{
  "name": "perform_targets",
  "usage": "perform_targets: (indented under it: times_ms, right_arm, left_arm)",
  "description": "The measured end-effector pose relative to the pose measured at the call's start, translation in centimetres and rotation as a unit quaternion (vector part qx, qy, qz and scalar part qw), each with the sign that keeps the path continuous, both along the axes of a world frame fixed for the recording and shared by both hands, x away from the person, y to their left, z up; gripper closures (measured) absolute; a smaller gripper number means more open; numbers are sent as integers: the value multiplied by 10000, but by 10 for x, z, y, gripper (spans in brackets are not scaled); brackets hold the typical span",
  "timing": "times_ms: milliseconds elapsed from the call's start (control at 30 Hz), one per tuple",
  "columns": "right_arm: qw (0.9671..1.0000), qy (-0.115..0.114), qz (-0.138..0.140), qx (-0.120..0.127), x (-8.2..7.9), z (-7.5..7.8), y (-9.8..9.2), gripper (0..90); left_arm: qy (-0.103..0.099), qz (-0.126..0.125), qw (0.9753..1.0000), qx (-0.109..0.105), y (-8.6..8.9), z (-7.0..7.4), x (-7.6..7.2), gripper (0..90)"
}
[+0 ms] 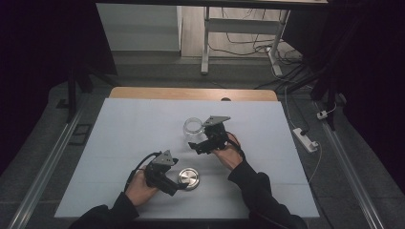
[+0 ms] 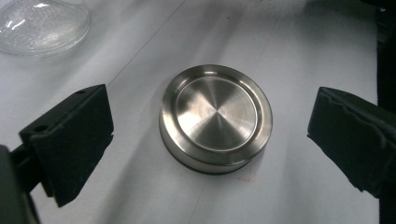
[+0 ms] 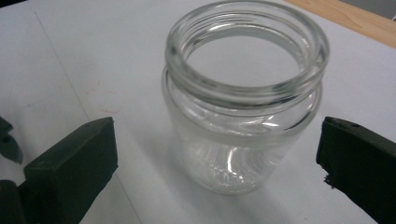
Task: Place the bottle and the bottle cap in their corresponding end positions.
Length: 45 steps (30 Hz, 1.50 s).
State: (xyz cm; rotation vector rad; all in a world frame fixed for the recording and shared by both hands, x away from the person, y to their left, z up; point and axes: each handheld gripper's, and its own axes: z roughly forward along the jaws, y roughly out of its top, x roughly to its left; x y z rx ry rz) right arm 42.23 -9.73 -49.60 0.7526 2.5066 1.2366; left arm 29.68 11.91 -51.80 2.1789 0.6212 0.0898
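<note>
Near the middle of the tabletop [image 1: 143,124], an empty glass jar [image 1: 193,127] stands upright, its mouth uncovered. Its steel lid [image 1: 188,177] lies flat, well apart, toward the front edge. The left gripper [image 2: 210,140] straddles the lid with jaws spread and nothing clasped; the right gripper [image 3: 215,163] brackets the jar likewise, untouching. Judging by this, grasping, lifting and capping all remain undone

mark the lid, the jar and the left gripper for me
lid [image 2: 215,116]: left gripper view, centre of its brushed metal top.
jar [image 3: 243,140]: right gripper view, glass wall below the neck.
left gripper [image 1: 177,187]: high view, between its jaws, beside the lid.
</note>
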Motion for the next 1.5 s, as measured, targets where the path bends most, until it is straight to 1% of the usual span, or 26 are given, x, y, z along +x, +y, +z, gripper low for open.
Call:
perform_targets:
  times_ms: [67,167,200,433,633,767,833,967,1000,1067,1133,1167,1267,1367,1500]
  right_arm:
    - [10000,-35,26,-79,-3,0,1,0]
    - [9999,-50,37,-130,-7,0,0,0]
    - [9999,-51,42,-130,-8,0,0,0]
    - [10000,-1,55,-49,-15,6,-4,0]
    - [10000,27,65,-22,-19,8,-8,0]
    - [9999,76,67,-69,-22,10,-10,0]
    - [9999,46,59,-124,-26,12,-11,0]
    - [9998,-34,106,-158,-34,15,-15,0]
    - [9998,-23,96,-180,-37,15,-16,0]
    - [9998,-5,66,-200,-40,15,-18,0]
    - [9999,73,75,-134,-44,16,-21,0]
    - [9999,93,63,-105,-46,16,-23,0]
    - [9999,117,65,-38,-50,18,-28,0]
    - [9999,65,96,-99,-54,19,-31,0]
    - [9998,89,133,-143,-59,17,-34,0]
  left_arm:
    - [35,-20,9999,-95,2,1,0,0]
    - [121,-94,9998,-158,5,1,0,0]
    - [123,-132,9998,-127,6,1,0,0]
    - [125,-118,9997,-147,8,4,-4,0]
    - [136,-102,9998,-77,10,2,-8,0]
    - [72,-145,9999,-47,10,4,-12,0]
    - [54,-180,9998,-26,11,4,-15,0]
    - [36,-181,9998,-28,12,6,-20,0]
    - [28,-189,9998,-15,13,7,-21,0]
    - [24,-156,9999,-41,16,8,-24,0]
    - [21,-141,9999,-56,19,9,-26,0]
    - [35,-100,9999,-88,21,9,-28,0]
    - [49,-49,9999,-90,26,9,-31,0]
    - [75,25,9999,-78,29,9,-33,0]
    - [106,107,9999,-41,34,9,-36,0]
